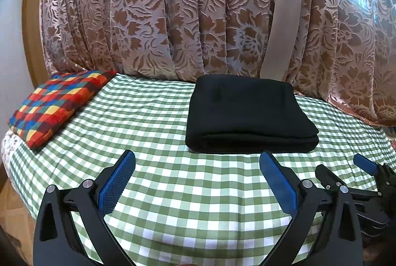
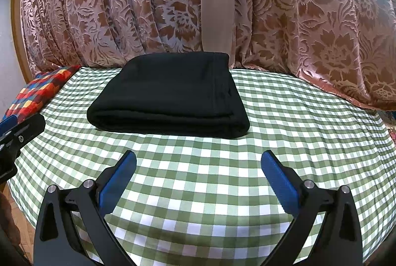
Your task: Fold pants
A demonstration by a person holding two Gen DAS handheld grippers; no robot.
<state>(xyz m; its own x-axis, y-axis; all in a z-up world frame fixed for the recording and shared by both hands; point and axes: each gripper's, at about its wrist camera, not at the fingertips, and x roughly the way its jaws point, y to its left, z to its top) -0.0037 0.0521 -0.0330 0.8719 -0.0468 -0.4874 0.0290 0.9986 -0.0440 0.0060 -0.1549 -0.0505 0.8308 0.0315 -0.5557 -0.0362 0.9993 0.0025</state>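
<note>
The black pants point(image 1: 250, 115) lie folded into a thick, squarish stack on the green-and-white checked bedsheet point(image 1: 173, 191), with rounded fold edges facing the cameras and layered edges showing along the stack's right side in the right wrist view point(image 2: 170, 95). The cloth is matte, soft and fleece-like, and no crease stands out on its flat top. The far edge of the pants sits just beside the foot of the curtain point(image 1: 173, 18), a heavy pink-brown drape with a raised floral pattern, falling in deep pleats, with a plain beige band point(image 1: 284, 18) running down it behind the pants.

To the left of the pants, well apart from them, a pillow point(image 1: 54, 102) in a bright check of red, orange, blue and yellow rests on the sheet; it is flat and rectangular. No containers show in either view.

The left gripper point(image 1: 198, 169) hovers over the sheet on the near side of the pants, its jaws spread wide and holding nothing; its blue ribbed pads point(image 1: 116, 184) face each other across bare checks. The right gripper point(image 2: 198, 169) sits likewise on the near side of the pants, jaws wide apart and empty, pads point(image 2: 279, 181) clear of the cloth. The right gripper also shows at the right edge of the left wrist view point(image 1: 346, 176).
</note>
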